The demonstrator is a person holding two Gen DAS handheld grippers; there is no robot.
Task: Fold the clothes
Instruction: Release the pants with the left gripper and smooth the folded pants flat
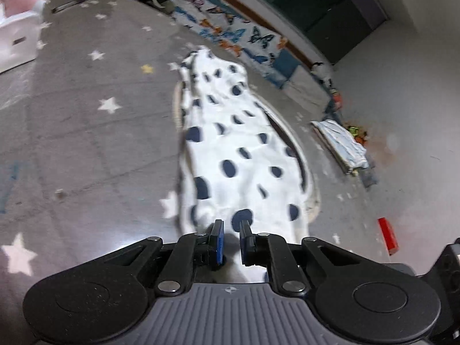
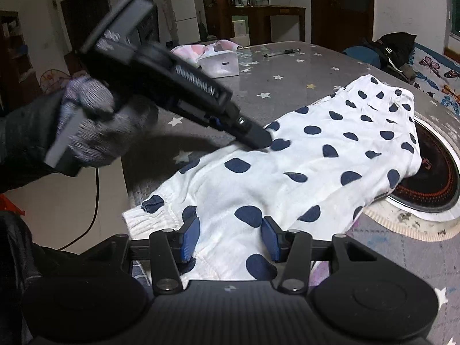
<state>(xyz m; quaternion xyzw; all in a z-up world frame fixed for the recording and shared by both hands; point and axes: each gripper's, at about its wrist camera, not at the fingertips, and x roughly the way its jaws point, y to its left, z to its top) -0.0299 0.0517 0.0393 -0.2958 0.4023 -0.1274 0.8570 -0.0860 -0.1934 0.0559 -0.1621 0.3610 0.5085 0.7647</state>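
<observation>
Blue pads (image 2: 190, 239) of the right gripper (image 2: 230, 240) are seen standing apart over the near, ribbed end of a white garment (image 2: 287, 166) with dark blue dots; cloth lies between and under them, but no pinch is made and the jaws are released. The garment is spread lengthwise on a grey table (image 2: 302, 66) printed with stars, its far end draped over a round black hob (image 2: 437, 178) set into the top. The left gripper (image 1: 231, 237) is held by a gloved hand (image 2: 86, 126) and its jaws are clenched on a fold of the garment's left edge. A white box (image 2: 221, 63) and a pen (image 2: 281, 52) are seen on the far side of the table, well apart from the garment
</observation>
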